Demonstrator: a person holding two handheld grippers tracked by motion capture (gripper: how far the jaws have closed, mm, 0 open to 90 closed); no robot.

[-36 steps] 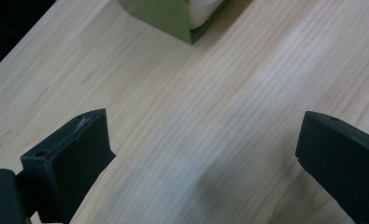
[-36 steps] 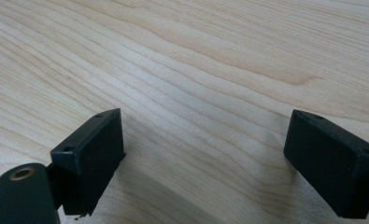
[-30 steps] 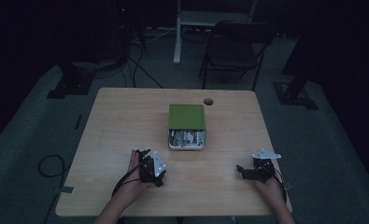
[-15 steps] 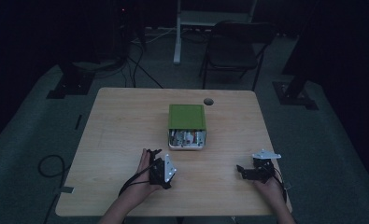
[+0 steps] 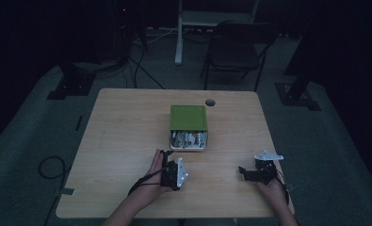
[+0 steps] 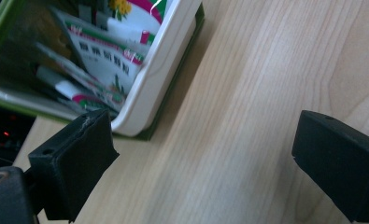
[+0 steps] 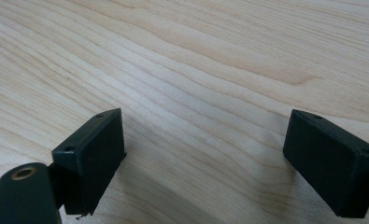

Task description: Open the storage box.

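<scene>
A green box [image 5: 188, 117] with a white tray of printed packets [image 5: 188, 139] sits at the middle of the wooden table [image 5: 122, 132]. My left gripper [image 5: 173, 173] is just in front of the box, tilted, jaws wide apart with nothing between them. In the left gripper view the white tray rim [image 6: 161, 70] and the packets [image 6: 109, 60] lie close ahead of my left gripper [image 6: 203, 156]. My right gripper [image 5: 249, 173] rests near the table's front right, open over bare wood [image 7: 210, 93], with nothing between its fingers [image 7: 91, 149].
A round cable hole [image 5: 210, 102] is in the table behind the box. A dark folding chair [image 5: 238, 49] and a white stand [image 5: 179, 33] are beyond the far edge. Cables [image 5: 49, 165] trail on the floor at the left.
My left gripper has moved to the right and slightly forward, toward the front of the green box, and rolled over. The right gripper has stayed in place.
</scene>
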